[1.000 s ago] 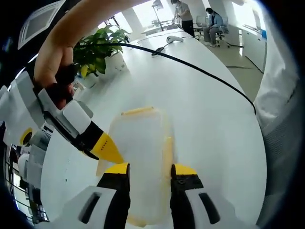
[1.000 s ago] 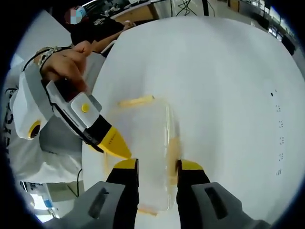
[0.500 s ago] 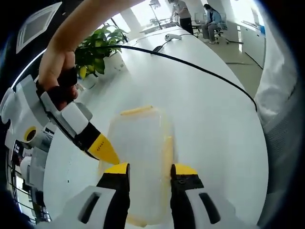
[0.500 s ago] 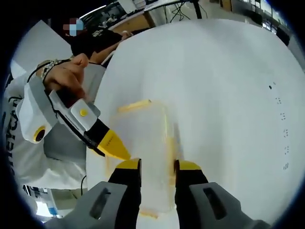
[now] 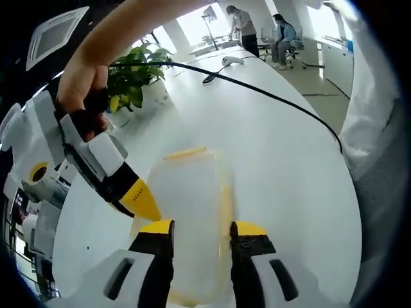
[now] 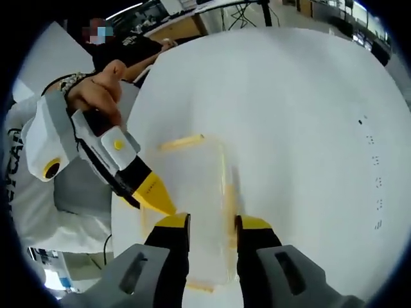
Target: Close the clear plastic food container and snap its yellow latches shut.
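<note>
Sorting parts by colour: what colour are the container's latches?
Yellow latches on the clear container; left gripper view.

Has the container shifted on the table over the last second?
No. In the right gripper view the container keeps its place against the table edge, with both grippers hovering over it.

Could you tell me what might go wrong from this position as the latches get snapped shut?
1. The clear container sits on a smooth white table with nothing bracing it; a sideways push could slide it.
2. The right gripper's tip presses at one long edge while the left gripper straddles the near end, so uneven force may tilt the lid.
3. The far yellow latch is hard to judge through the clear plastic and may stay unlatched.
</note>
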A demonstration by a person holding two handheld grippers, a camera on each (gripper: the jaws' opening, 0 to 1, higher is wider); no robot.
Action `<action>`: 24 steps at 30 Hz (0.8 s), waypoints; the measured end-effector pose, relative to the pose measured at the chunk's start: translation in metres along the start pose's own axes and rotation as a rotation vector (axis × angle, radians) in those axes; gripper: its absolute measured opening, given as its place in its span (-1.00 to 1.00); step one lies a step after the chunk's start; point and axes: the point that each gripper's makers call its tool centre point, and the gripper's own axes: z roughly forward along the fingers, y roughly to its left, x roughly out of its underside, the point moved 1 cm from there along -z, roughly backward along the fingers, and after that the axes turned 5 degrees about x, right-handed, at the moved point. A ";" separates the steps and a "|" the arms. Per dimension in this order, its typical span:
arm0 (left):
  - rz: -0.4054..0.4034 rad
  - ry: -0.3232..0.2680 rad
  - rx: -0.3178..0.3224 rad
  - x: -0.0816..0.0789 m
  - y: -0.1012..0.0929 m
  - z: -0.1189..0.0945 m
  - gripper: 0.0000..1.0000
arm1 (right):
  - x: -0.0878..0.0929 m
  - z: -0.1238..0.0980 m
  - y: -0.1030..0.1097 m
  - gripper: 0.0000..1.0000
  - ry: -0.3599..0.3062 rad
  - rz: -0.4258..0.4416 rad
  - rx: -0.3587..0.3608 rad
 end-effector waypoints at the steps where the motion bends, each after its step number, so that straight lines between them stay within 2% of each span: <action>1: -0.011 -0.011 -0.001 -0.001 0.000 0.000 -0.44 | 0.000 0.000 0.000 -0.51 -0.002 0.016 0.008; 5: -0.021 0.008 -0.004 0.001 0.000 -0.003 -0.42 | 0.003 -0.003 -0.002 -0.50 -0.027 0.066 0.039; 6: -0.039 0.023 -0.008 0.004 0.002 -0.004 -0.40 | 0.003 -0.003 -0.001 -0.50 -0.044 0.056 0.049; 8: -0.078 0.000 0.010 0.003 0.002 -0.009 -0.40 | 0.002 -0.004 -0.005 -0.44 -0.078 0.027 0.106; 10: -0.121 -0.013 0.011 0.004 0.007 -0.015 -0.36 | 0.010 -0.007 -0.007 -0.28 -0.052 0.003 0.154; 13: -0.161 -0.025 0.005 0.005 0.017 -0.023 -0.20 | 0.022 -0.011 -0.009 -0.09 -0.016 -0.036 0.163; 16: -0.167 -0.034 -0.001 0.005 0.025 -0.030 0.04 | 0.036 -0.016 -0.009 -0.07 0.007 -0.019 0.165; 20: -0.177 0.012 0.017 0.015 0.031 -0.034 0.45 | 0.050 -0.022 -0.008 0.00 0.014 -0.007 0.190; 22: -0.188 0.037 0.032 0.020 0.032 -0.035 0.56 | 0.055 -0.025 -0.007 0.10 0.018 -0.007 0.199; 24: -0.176 0.058 0.038 0.024 0.033 -0.035 0.59 | 0.059 -0.027 -0.002 0.17 0.018 -0.003 0.206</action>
